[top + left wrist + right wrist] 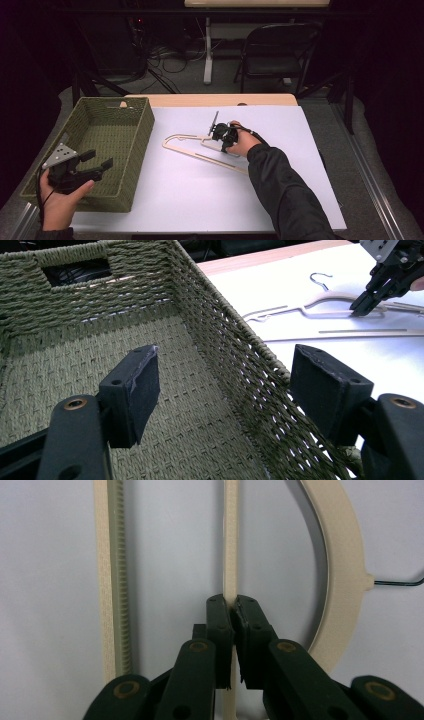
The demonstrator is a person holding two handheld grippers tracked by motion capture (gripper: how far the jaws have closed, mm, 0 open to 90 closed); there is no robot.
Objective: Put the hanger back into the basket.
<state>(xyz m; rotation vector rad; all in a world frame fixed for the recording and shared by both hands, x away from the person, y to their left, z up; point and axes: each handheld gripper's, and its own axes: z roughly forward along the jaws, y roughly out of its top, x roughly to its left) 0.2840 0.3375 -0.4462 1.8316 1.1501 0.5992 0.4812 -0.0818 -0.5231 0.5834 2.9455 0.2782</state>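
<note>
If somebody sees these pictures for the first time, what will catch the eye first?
Probably the pale clothes hanger lying on the white sheet in the middle of the table, with the right gripper shut on one of its thin bars. Next comes the green woven basket at the table's left, where the left gripper hovers with jaws open.

Setting is reading as a lab or recording studio, not a home. Black curtains [30, 60] are hanging along the left and right edges of the high view, closing the space in. A bundle of cables [160, 52] is lying on the grey floor [175, 80] at upper centre, beside a white table leg [207, 55]. A black folding chair [277, 50] is standing at upper right. The wooden table [210, 100] is carrying a white sheet [200, 195]; metal rails [372, 185] are running along its sides at lower right.
</note>
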